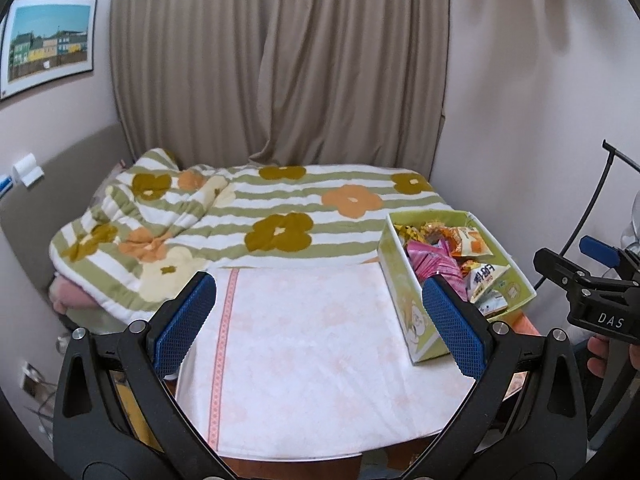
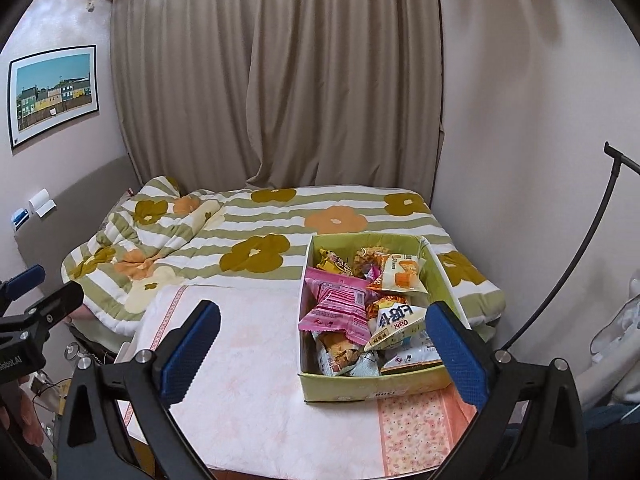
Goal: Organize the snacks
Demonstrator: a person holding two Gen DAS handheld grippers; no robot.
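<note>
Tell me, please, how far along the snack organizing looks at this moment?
Nothing looks done. The snack packets lie jumbled in the green box, and the white cloth beside it holds none. Nothing is in hand: the left gripper and the right gripper are both open and empty, above the cloth. All the sorting is left.

beige pleated curtain (image 2: pixel 280 80), full height, across the back wall. framed picture of coloured houses (image 2: pixel 54 94) on the left wall. bed quilt (image 2: pixel 248 220), green and white stripes with olive, orange and cream flowers, rumpled at the left end, flat toward the right. tabletop cloth (image 1: pixel 304 344), white with faint peach pattern and a pink woven stripe near its left edge. second cloth, peach with small flowers (image 2: pixel 416 428), at the near right corner. thin black curved rod (image 2: pixel 584 248) against the right wall.
</note>
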